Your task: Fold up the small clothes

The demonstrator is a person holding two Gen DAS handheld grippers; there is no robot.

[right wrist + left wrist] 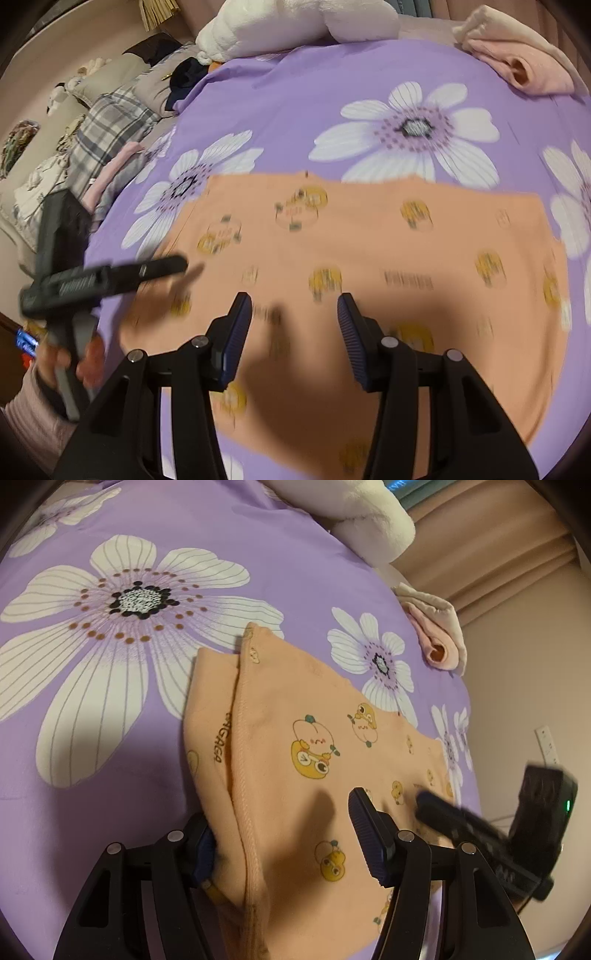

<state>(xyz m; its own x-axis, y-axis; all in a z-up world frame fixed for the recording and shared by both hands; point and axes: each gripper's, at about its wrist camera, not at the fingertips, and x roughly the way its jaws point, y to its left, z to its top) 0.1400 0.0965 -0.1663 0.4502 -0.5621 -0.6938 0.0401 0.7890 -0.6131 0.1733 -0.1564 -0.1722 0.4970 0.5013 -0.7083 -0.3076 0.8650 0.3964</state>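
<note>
The peach garment [295,738] lies on the purple floral sheet [110,701], one layer already lapped over along a stitched seam at its nine o'clock side. Left gripper [284,838] straddles the near edge: jaws apart, cloth between them, though whether the pads pinch it I cannot tell. Right gripper [295,339] hovers over the cloth's middle, jaws apart, nothing in them; the view is blurred. For a clean fold, I'd say pin the seam side, take the three o'clock edge low, then lay it straight across without dragging.
</note>
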